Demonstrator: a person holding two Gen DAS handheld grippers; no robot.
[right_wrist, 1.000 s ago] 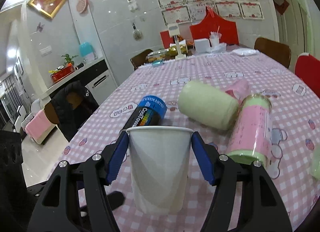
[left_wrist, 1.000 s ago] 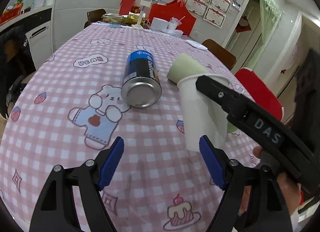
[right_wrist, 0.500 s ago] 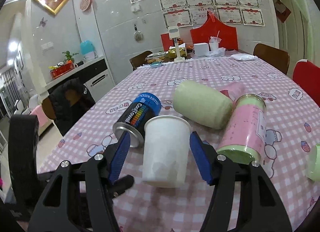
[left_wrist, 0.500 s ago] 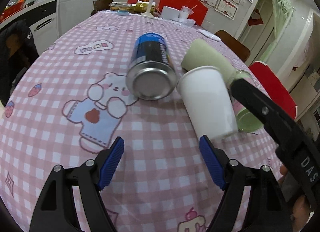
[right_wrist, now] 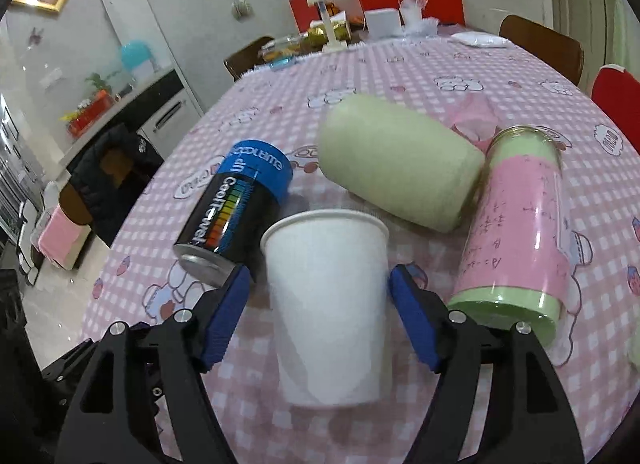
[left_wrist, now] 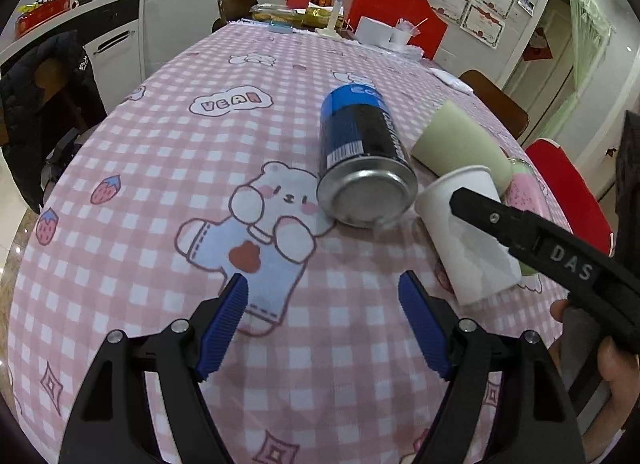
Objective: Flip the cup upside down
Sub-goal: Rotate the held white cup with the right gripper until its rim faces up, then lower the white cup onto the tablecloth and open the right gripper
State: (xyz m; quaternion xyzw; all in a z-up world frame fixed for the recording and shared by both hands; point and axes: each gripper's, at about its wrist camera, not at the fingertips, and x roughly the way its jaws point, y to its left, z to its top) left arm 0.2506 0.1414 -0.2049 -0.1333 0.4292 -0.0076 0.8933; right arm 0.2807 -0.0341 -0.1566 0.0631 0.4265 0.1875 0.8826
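A white paper cup (right_wrist: 328,304) stands on the pink checked tablecloth (right_wrist: 500,75) with its wide rim up. It also shows in the left wrist view (left_wrist: 468,236). My right gripper (right_wrist: 320,316) is open, its blue pads on either side of the cup with small gaps, not touching. In the left wrist view the right gripper's black finger (left_wrist: 552,252) crosses in front of the cup. My left gripper (left_wrist: 324,328) is open and empty, above the tablecloth to the left of the cup.
A black and blue can (right_wrist: 236,211) lies on its side just left of the cup. A pale green roll (right_wrist: 400,171) and a pink and green jar (right_wrist: 516,223) lie behind and to the right. Chairs and clutter stand at the table's far end.
The right gripper held the cup lifted a second ago, set it down on the cloth and opened. The left gripper drew back slightly.
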